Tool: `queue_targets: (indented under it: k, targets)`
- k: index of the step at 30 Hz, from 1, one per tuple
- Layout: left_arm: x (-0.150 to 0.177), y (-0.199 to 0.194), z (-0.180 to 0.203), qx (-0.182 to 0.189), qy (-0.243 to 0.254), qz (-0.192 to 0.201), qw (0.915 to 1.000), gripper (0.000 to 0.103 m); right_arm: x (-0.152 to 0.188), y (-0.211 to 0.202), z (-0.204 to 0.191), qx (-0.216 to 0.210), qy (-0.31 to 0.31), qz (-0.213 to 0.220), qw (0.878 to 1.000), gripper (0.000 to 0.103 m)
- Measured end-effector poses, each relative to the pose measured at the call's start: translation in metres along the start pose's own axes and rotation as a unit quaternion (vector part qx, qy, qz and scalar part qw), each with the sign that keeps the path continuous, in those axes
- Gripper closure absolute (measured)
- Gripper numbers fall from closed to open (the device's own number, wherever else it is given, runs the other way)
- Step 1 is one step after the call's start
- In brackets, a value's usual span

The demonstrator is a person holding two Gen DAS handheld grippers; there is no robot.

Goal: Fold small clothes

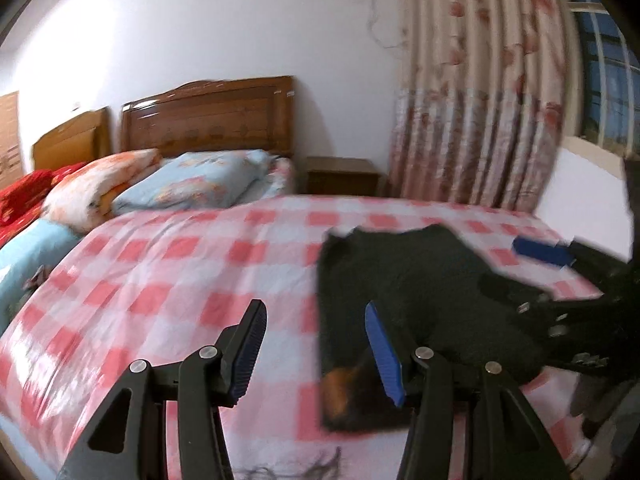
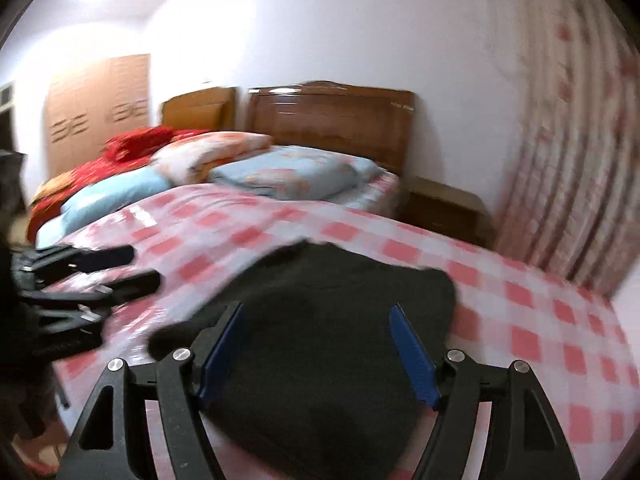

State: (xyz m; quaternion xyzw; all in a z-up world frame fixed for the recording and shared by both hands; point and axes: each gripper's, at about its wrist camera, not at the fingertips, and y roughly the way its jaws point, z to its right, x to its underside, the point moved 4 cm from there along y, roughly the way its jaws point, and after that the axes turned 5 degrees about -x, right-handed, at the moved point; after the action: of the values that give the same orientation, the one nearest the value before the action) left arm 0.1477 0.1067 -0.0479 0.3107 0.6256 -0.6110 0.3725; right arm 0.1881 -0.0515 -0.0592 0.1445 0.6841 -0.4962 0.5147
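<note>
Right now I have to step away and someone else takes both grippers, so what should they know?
Left gripper: jaws open, empty, over the garment's left edge.
Right gripper: jaws open, empty, above the garment's middle.
The black garment lies on the pink checked bedsheet, bunched rather than neatly flat; a brown patch shows at its near corner. How far the folding has got is unclear, as motion blur hides the edges.
Left to do: grip an edge, finish folding, flatten.

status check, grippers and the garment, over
Left gripper open, empty. Right gripper open, empty, over the black garment. Garment lies on the checked bed. Nothing in the way.
</note>
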Motion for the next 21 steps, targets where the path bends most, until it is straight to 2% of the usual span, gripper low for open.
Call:
queue_targets:
  k: [3, 5, 8, 9, 10, 11, 13, 16, 19, 21]
  targets:
    - [-0.032, 0.013, 0.031, 0.032, 0.026, 0.007, 0.9991, 0.05, 0.008, 0.001, 0.03, 0.016, 0.056, 0.0, 0.998, 0.0]
    - [-0.05, 0.037, 0.054, 0.054, 0.033, -0.015, 0.9979, 0.05, 0.015, 0.007, 0.038, 0.019, 0.068, -0.008, 0.997, 0.0]
    - [-0.048, 0.076, 0.081, 0.093, 0.048, -0.061, 0.9927, 0.05, 0.035, 0.027, 0.04, 0.028, 0.051, -0.057, 0.997, 0.0]
    - [-0.041, 0.09, 0.087, 0.088, 0.058, -0.08, 0.9912, 0.05, 0.04, 0.027, 0.042, 0.018, 0.063, -0.048, 0.997, 0.0]
    - [-0.028, 0.111, 0.09, 0.063, 0.072, -0.108, 0.9896, 0.05, 0.042, 0.025, 0.047, 0.009, 0.084, -0.037, 0.996, 0.0]
    - [-0.019, 0.122, 0.091, 0.052, 0.079, -0.12, 0.9883, 0.049, 0.044, 0.024, 0.052, 0.003, 0.101, -0.041, 0.994, 0.0]
    - [-0.013, 0.12, 0.085, 0.071, 0.069, -0.079, 0.992, 0.049, 0.041, 0.021, 0.052, 0.007, 0.098, -0.042, 0.994, 0.0]
    - [-0.017, 0.112, 0.082, 0.077, 0.058, -0.096, 0.9907, 0.049, 0.035, 0.01, 0.045, 0.022, 0.071, -0.024, 0.997, 0.0]
    - [-0.031, 0.095, 0.08, 0.09, 0.042, -0.064, 0.993, 0.049, 0.034, 0.009, 0.039, 0.013, 0.071, -0.01, 0.997, 0.0]
    - [-0.035, 0.096, 0.08, 0.087, 0.047, -0.058, 0.9935, 0.049, 0.038, 0.023, 0.036, 0.011, 0.064, -0.031, 0.997, 0.0]
